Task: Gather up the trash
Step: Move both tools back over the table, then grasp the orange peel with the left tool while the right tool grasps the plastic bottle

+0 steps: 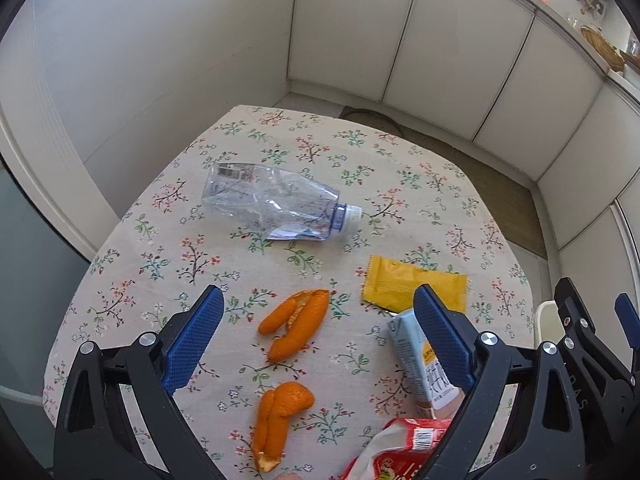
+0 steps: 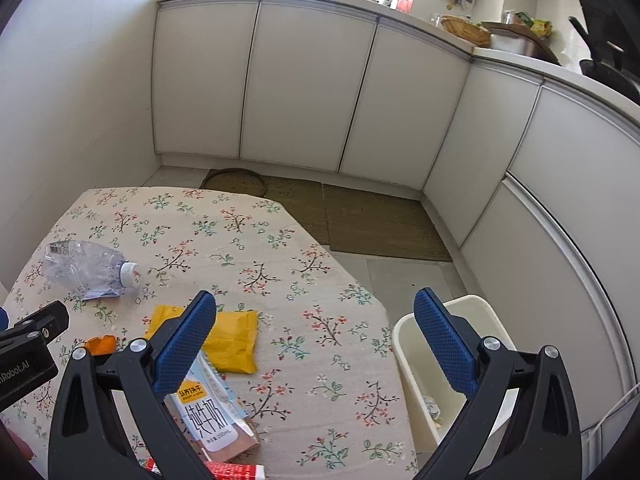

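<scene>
Trash lies on a floral tablecloth (image 1: 168,248): a crushed clear bottle (image 1: 276,204) (image 2: 88,270), a yellow packet (image 1: 404,284) (image 2: 234,340), two orange peels (image 1: 298,322) (image 1: 280,412), a pale blue milk carton (image 1: 414,356) (image 2: 208,408) and a red wrapper (image 1: 404,444) (image 2: 236,471). My left gripper (image 1: 318,328) hangs open above the peels, empty. My right gripper (image 2: 316,336) is open and empty over the table's right edge, its left finger above the carton. A cream bin (image 2: 412,356) stands beside the table, with a crumpled scrap inside.
White cabinet doors (image 2: 304,92) line the walls behind and to the right. Brown mats (image 2: 372,224) cover the floor beyond the table. A white wall (image 1: 140,60) runs close along the table's left side. The counter (image 2: 472,28) carries baskets and pots.
</scene>
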